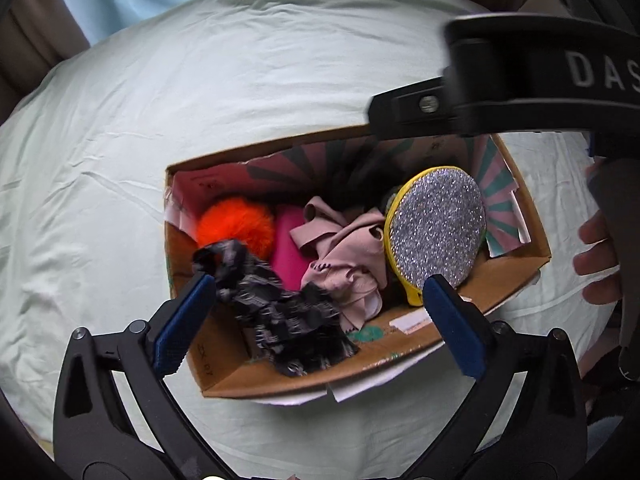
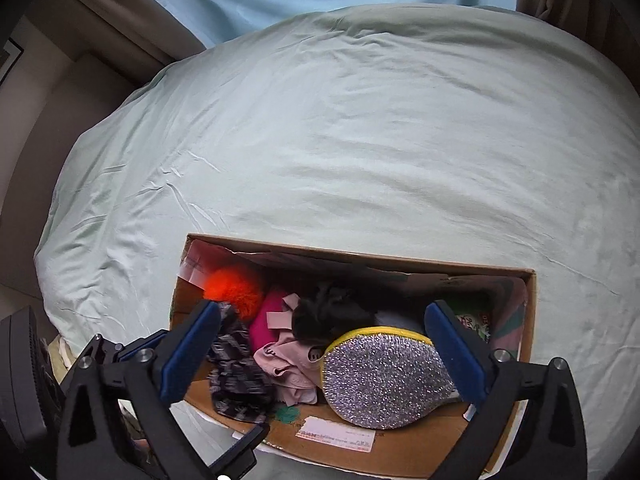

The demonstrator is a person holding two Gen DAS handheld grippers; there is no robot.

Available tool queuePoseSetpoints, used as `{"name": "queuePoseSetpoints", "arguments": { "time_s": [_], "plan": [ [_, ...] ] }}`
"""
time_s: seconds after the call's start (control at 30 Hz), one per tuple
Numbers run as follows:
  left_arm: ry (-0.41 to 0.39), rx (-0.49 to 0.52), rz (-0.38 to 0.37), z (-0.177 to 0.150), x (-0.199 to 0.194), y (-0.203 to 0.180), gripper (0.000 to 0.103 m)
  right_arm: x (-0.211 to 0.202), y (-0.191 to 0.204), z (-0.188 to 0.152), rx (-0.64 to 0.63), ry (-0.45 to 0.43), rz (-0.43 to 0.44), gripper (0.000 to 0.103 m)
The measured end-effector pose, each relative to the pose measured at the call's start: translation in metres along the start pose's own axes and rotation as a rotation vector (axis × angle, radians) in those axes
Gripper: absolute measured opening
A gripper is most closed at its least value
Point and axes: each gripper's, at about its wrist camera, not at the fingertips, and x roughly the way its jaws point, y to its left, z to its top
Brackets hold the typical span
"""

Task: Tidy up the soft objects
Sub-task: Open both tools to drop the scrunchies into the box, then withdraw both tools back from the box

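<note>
The left gripper [image 1: 320, 312] hangs over the near side of the cardboard box [image 1: 516, 280] with its blue-padded fingers [image 1: 184, 320] spread wide and nothing between them. The black-and-grey patterned cloth [image 1: 276, 312] lies draped just under and beside its left pad; whether pad and cloth touch cannot be told. The right gripper [image 2: 324, 352] is likewise wide and empty, poised above the silver glitter pad with a yellow rim [image 2: 380, 380], which leans against the box's near wall.

The soft things are all inside the box on the bed [image 2: 360, 140]: an orange pom-pom [image 1: 236, 224] in the far left corner, a bright pink piece [image 1: 286, 248] next to it, a crumpled dusty-pink garment [image 1: 344, 256] in the middle, then the glitter pad.

By my judgement, this is either the moment after a drop or the pause before reaching in to sort. A next grasp would call for lowering one gripper into the box and closing on a fold of cloth without snagging its neighbour, since the pieces overlap.

A dark fluffy item [image 2: 328, 312] shows only in the right wrist view and is too shadowed to name. A green printed packet [image 2: 472, 320] is half hidden behind the right finger. The box's floor is mostly covered. The bed's edges curve out of view.
</note>
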Motion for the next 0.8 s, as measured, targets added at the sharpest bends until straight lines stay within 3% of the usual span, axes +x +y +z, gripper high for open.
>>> {"name": "queuePoseSetpoints", "arguments": {
  "time_s": [0.47,0.8],
  "plan": [
    [-0.046,-0.016,0.002,-0.009,-0.044,0.001,0.103,-0.046,-0.001,-0.019,0.033,-0.066,-0.032,0.102],
    [-0.153,-0.091,0.057,-0.001,-0.131,-0.008,0.103,-0.112,0.006,-0.038,-0.022,-0.127,0.007,0.102]
  ]
}}
